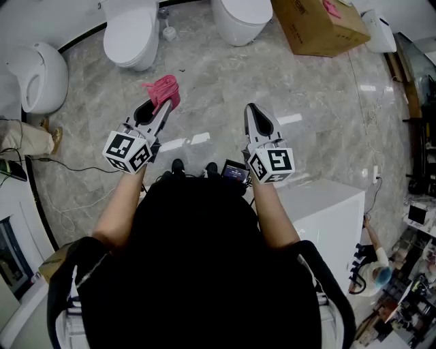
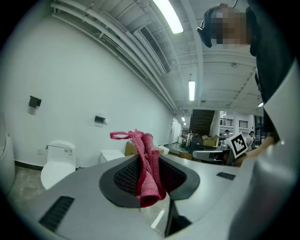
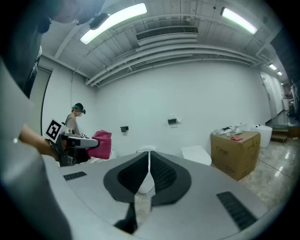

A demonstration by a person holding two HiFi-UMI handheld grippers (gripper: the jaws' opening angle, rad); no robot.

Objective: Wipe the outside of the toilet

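You are clamping your left tool (image 1: pixel 162 103) on a pink cloth (image 1: pixel 163 90), which is bunching between the jaws and sticking out past their tips. Your right tool (image 1: pixel 251 111) is gripping nothing, its jaws pressing together. Both are hovering over the marble floor (image 1: pixel 225 82), well apart from each other. The toilet (image 1: pixel 131 33) is standing at eleven o'clock from the left tool, well apart from the cloth. A second toilet (image 1: pixel 240 17) is sitting at twelve o'clock from the right tool, the frame edge cutting off its far side. A third (image 1: pixel 39 75) is bulging in at nine o'clock. A cardboard box (image 1: pixel 317 26) is lying at one o'clock, partly cropped. Your dark torso is hiding the floor nearest you.
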